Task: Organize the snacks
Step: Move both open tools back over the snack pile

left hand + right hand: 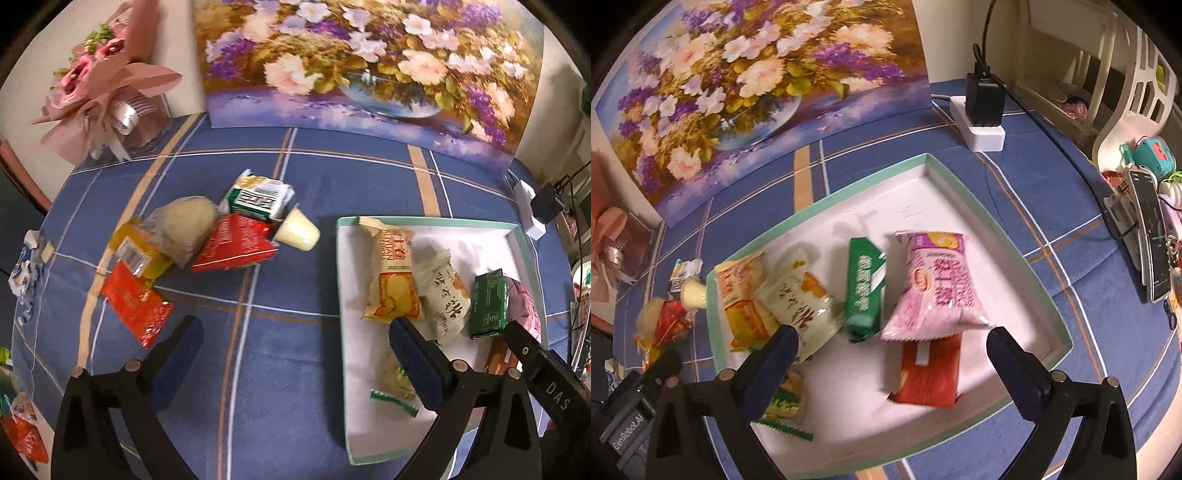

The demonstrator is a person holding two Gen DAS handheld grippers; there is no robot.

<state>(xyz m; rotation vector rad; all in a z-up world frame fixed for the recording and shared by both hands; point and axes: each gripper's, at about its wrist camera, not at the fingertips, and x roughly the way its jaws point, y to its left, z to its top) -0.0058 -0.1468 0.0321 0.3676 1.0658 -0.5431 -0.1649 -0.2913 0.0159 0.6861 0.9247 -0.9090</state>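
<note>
A mint-rimmed white tray (1034, 266) lies on the blue checked cloth. In it are a pink packet (934, 284), a green packet (864, 291), a cream packet (805, 306), a yellow packet (742, 306), a red-orange packet (931, 380) and a small green-edged packet (783, 402). My right gripper (892, 336) hangs open above the pink and red-orange packets, touching neither. My left gripper (295, 326) is open over bare cloth, its right finger at the tray's (347, 332) left rim. Loose snacks lie beyond it: a green-white carton (258, 199), a jelly cup (299, 230), two red packets (236, 245), a wrapped bun (184, 225).
A flower painting (369, 55) leans at the back. A pink bouquet (103, 85) stands at the back left. A white power strip with a black charger (982, 107) sits behind the tray. A phone on a stand (1152, 236) is at the right. More wrappers (26, 273) lie at the cloth's left edge.
</note>
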